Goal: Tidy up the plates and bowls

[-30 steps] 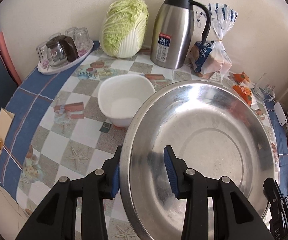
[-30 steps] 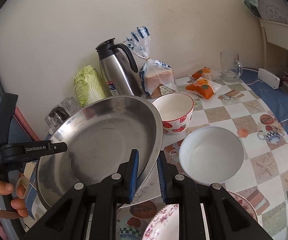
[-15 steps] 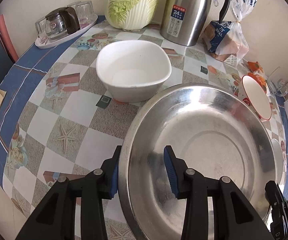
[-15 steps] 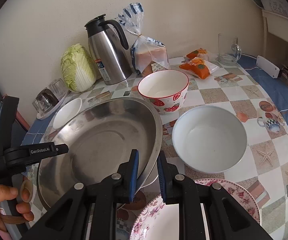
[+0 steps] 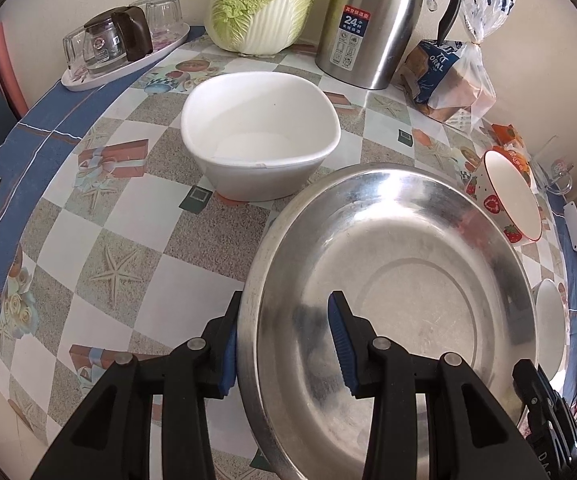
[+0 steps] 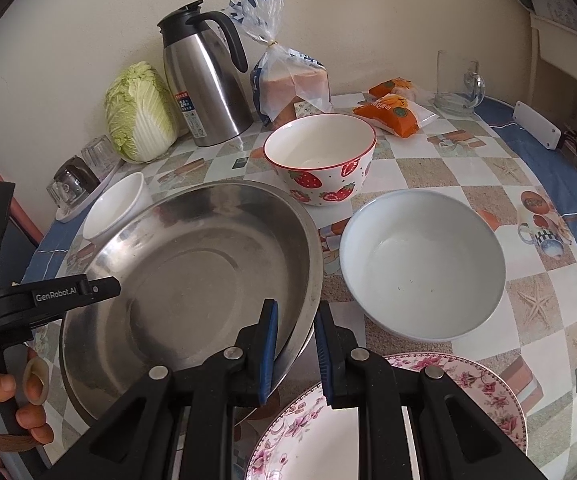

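- Both pairs of blue-padded fingers straddle the rim of the steel basin: the left gripper has one pad outside the wall and one inside, and the right gripper does the same on the opposite edge; the gaps are narrow, though whether the pads press the metal I cannot tell.
- Steel basin: sits low over the checked tablecloth, nothing inside it.
- Flowered plate: lies under the right gripper, bare.
- Pale round bowl: just beside the basin, empty.
- Strawberry bowl: behind the basin, empty.
- White squarish bowl: beyond the basin's far-left rim, empty.
- Steel thermos jug, napa cabbage and bagged bread stand along the wall.
- Small tray: holds upturned glasses.
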Demonstrator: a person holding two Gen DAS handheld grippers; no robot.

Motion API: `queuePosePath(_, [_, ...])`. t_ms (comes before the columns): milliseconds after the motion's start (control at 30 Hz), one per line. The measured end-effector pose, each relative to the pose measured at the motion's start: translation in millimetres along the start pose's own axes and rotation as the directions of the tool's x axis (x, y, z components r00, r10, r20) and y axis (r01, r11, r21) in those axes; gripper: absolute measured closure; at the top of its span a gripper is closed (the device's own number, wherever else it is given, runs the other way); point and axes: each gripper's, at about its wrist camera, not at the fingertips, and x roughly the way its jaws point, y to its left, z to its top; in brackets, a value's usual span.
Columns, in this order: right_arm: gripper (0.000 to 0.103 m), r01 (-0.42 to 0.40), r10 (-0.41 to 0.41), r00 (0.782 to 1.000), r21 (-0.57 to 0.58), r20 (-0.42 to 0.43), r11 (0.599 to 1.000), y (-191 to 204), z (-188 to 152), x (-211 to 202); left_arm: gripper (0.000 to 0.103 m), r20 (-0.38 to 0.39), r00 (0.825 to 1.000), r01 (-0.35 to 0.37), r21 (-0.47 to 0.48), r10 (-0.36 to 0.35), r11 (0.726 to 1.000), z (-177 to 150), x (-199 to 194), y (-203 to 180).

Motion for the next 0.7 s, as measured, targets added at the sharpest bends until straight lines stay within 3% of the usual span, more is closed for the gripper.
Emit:
queuePosePath(333, [0.08,0.023,-0.023,1.0,0.006,-0.005,1.0,-0.6,0.2,9.2,0.059,0.019,1.0,-0.007,0.009,0.007,1.0,2.4,7.0,-4.7])
queuePosePath(467, [0.081,0.033,-0.033,0.999,-0.001,-0.01,0.999,0.5,0.5,9.8,0.047,0.004,1.0,-0.015,-0.004,0.015,1.0,2.6,7.3,-2.0])
queuePosePath(500, [0.078,0.04,-0.04,0.999,-0.002,-0.012,0.999,0.7,0.7,9.8,0.047,0.0,1.0,-0.015,-0.008,0.015,1.0,2.6,6.3,-1.3])
queuePosePath(567, [0.059,0.041,-0.041,0.999,0.0,-0.015,0.999,0.3,1.0,9.3,0.046,-0.006,1.0,-0.019,-0.01,0.019,1.0,2.9,3.7,-0.5])
queuePosePath(700, [0.053,0.037,-0.037,0.999,-0.017,-0.009,0.999,4.5,1.3,5.4,0.033,0.004,1.0,-0.029,-0.008,0.029,1.0,2.4,-3.4,0.1])
